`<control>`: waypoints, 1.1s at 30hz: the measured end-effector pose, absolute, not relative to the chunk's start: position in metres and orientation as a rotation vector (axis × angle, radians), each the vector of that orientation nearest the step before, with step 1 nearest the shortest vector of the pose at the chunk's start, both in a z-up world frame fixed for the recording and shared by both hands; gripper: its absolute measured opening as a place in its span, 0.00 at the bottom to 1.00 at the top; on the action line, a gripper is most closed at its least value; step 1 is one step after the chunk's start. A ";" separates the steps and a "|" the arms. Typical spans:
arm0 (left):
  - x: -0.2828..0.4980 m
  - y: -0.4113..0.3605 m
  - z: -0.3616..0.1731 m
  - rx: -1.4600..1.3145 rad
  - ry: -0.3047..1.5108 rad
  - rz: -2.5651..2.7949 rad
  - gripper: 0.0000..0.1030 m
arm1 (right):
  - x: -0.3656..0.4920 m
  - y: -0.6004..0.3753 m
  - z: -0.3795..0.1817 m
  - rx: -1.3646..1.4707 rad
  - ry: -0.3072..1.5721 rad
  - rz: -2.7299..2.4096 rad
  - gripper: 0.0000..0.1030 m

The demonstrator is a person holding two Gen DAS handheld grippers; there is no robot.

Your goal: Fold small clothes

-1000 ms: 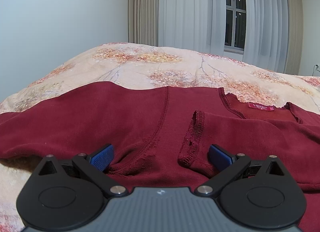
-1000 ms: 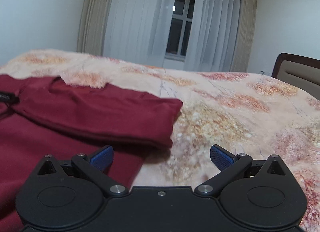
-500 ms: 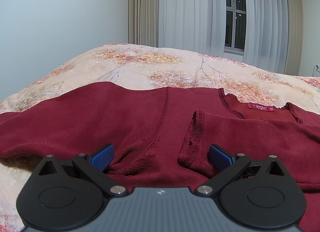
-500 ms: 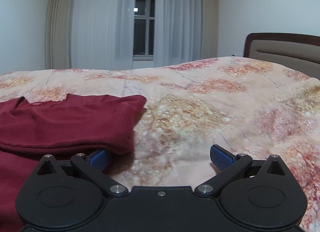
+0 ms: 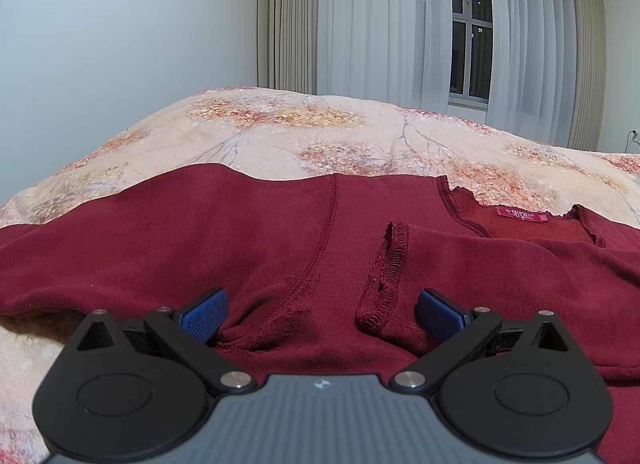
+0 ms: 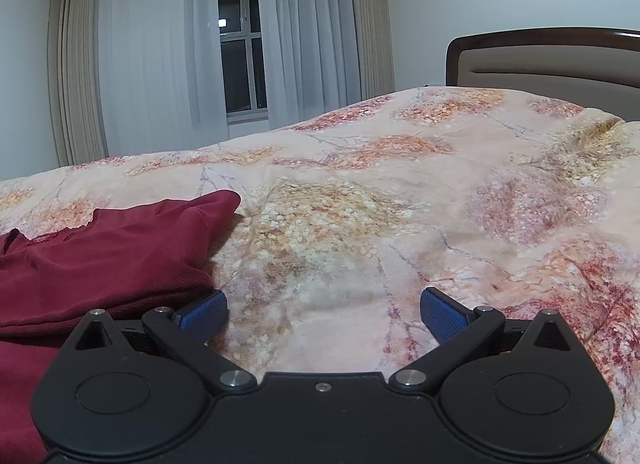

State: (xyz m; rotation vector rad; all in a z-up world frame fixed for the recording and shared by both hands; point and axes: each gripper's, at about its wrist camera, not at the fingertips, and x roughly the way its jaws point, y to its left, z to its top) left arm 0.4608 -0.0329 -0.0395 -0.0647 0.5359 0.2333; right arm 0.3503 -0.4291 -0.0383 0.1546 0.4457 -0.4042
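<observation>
A dark red long-sleeved top (image 5: 248, 232) lies spread on the floral bedspread (image 5: 320, 132), neck label (image 5: 522, 215) at the far right. One sleeve is folded across the body, its stitched cuff (image 5: 384, 284) lying between the fingers of my left gripper (image 5: 322, 314), which stands open just above the cloth. In the right wrist view the same top (image 6: 104, 256) shows at the left, its folded shoulder edge near the left blue pad. My right gripper (image 6: 324, 314) is open over bare bedspread (image 6: 400, 224), holding nothing.
A dark wooden headboard (image 6: 540, 56) with a beige panel stands at the right end of the bed. Curtains and a window (image 6: 240, 52) fill the far wall. A plain wall (image 5: 120, 44) rises beyond the bed's left side.
My right gripper has swung to the right, off the red top and out over bare bedspread, bringing the headboard into view. The left gripper and the top have stayed still.
</observation>
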 end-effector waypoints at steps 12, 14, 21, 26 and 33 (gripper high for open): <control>0.461 -0.033 -0.040 -0.064 0.535 0.234 0.99 | 0.350 -0.429 -0.038 0.157 0.445 -0.403 1.00; 0.461 -0.033 -0.040 -0.064 0.535 0.234 0.99 | 0.348 -0.429 -0.038 0.160 0.439 -0.401 1.00; 0.460 -0.033 -0.040 -0.065 0.535 0.234 0.99 | 0.323 -0.446 -0.033 0.300 0.316 -0.374 1.00; 0.460 -0.033 -0.040 -0.065 0.534 0.234 0.99 | 0.303 -0.461 -0.033 0.450 0.203 -0.303 1.00; 0.460 -0.033 -0.040 -0.066 0.533 0.234 0.99 | 0.334 -0.442 -0.036 0.322 0.338 -0.275 1.00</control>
